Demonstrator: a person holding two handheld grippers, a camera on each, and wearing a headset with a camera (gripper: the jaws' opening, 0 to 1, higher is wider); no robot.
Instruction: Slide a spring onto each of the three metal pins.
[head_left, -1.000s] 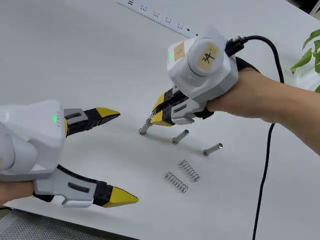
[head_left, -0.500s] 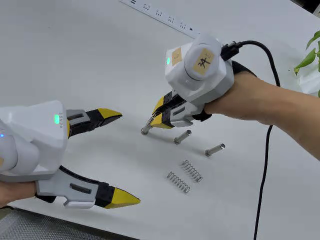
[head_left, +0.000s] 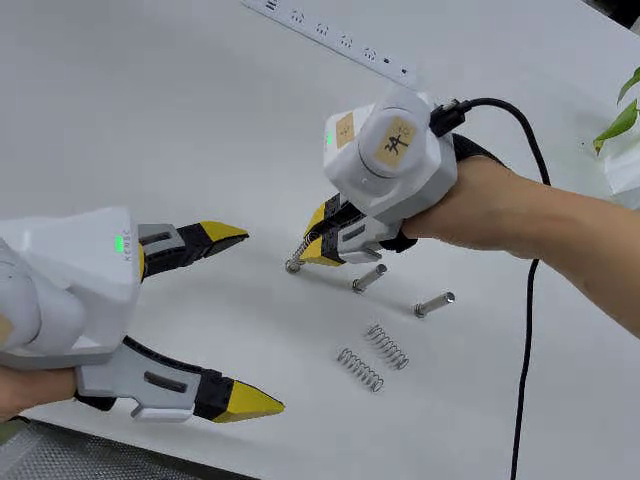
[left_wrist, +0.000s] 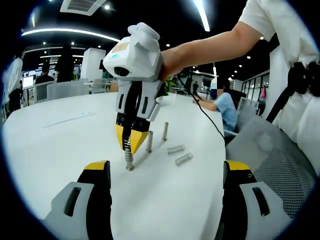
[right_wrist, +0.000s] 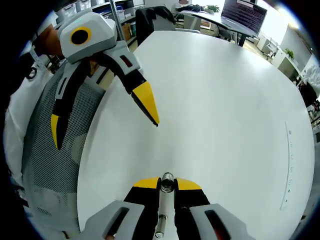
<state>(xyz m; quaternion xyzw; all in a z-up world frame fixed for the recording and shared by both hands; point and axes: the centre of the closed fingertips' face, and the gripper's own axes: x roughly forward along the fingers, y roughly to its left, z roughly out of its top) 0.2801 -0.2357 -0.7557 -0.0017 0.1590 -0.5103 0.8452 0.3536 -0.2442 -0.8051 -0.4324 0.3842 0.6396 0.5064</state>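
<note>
Three metal pins stand on the white table: the left pin (head_left: 293, 265), the middle pin (head_left: 367, 278) and the right pin (head_left: 434, 303). My right gripper (head_left: 318, 245) is shut on a spring (right_wrist: 167, 182) that is threaded over the top of the left pin (left_wrist: 129, 159). Two loose springs (head_left: 385, 346) (head_left: 359, 369) lie flat in front of the pins. To the left of the pins my left gripper (head_left: 250, 320) is held open and holds nothing. Its yellow tips point toward the pins.
A white power strip (head_left: 330, 35) lies along the far side of the table. A black cable (head_left: 530, 290) runs from the right gripper across the table on the right. Plant leaves (head_left: 625, 110) show at the right edge. The table's near edge is close below the left gripper.
The right gripper has shifted slightly left and down with the spring on the left pin. The left gripper stays open and about where it was.
</note>
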